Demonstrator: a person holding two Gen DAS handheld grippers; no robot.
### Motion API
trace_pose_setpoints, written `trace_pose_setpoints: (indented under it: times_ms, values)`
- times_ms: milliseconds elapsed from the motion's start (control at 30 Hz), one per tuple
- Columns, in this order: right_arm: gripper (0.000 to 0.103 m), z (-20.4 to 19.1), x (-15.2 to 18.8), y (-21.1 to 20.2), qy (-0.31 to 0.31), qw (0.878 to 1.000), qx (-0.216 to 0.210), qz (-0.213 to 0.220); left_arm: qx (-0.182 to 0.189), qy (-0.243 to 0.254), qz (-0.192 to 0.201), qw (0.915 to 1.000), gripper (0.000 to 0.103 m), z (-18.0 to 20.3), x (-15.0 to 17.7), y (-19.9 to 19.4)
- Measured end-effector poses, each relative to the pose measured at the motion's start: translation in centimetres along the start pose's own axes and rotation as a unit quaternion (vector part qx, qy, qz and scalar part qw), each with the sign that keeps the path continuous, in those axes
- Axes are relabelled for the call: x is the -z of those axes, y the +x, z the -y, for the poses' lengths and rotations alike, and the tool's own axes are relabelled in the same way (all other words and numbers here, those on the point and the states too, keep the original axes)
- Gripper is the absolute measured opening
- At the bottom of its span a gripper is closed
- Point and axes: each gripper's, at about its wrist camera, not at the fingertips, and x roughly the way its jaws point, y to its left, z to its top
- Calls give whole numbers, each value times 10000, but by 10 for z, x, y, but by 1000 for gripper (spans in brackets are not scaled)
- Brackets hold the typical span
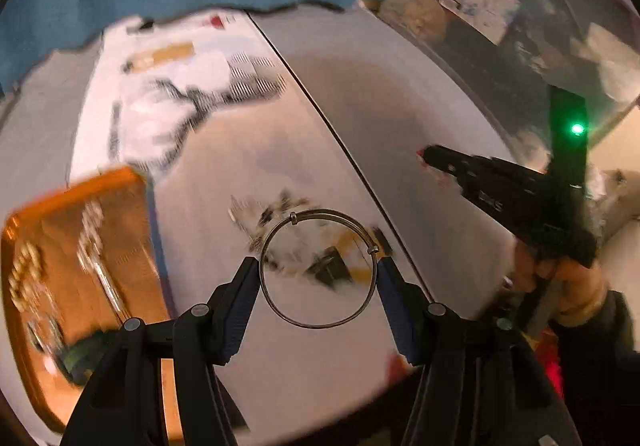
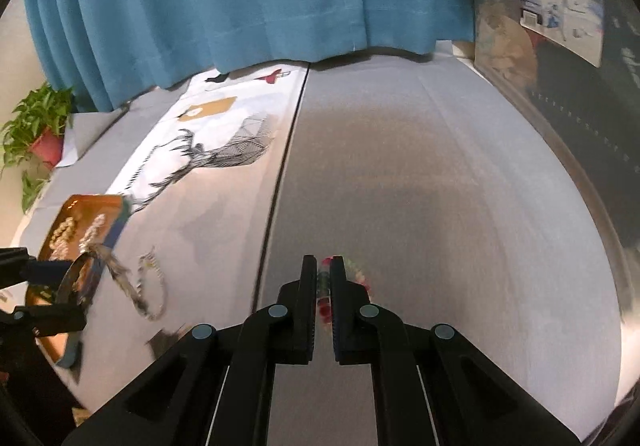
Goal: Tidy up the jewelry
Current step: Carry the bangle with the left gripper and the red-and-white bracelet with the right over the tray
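Over the grey table [image 2: 440,174]: left gripper [image 1: 318,270] grasps a thin metal bangle [image 1: 318,269] across its width, raised off the surface
Tray: orange tray [image 1: 120,206] of jewelry lies at the bangle's 9 o'clock, near
Right gripper [image 2: 324,284]: clenched on a beaded bracelet [image 2: 358,274], colours blurred
Handling: bangle looks light, stiff, slippery, likely springy; hold at opposite rim points
Loose chain [image 2: 150,288]: limp on the table, best pinched mid-length
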Motion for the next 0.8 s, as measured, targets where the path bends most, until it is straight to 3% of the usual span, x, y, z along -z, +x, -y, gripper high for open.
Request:
trace_pose_setpoints:
  times_ms: [67, 167, 467, 800]
  values:
    - [7, -4, 8, -5, 35, 10000, 13, -78, -37, 46, -284, 9996, 55, 3, 14, 5]
    - [7, -7, 19, -11, 128, 9997, 27, -194, -116, 94, -279, 9995, 55, 6, 29, 0]
    - [7, -32, 43, -66, 148, 9998, -46, 83, -232, 80, 452, 9987, 55, 9, 61, -67]
    - [7, -106, 75, -144, -127, 9971, -549, 516, -583, -388, 1231, 9899, 55, -33, 133, -151]
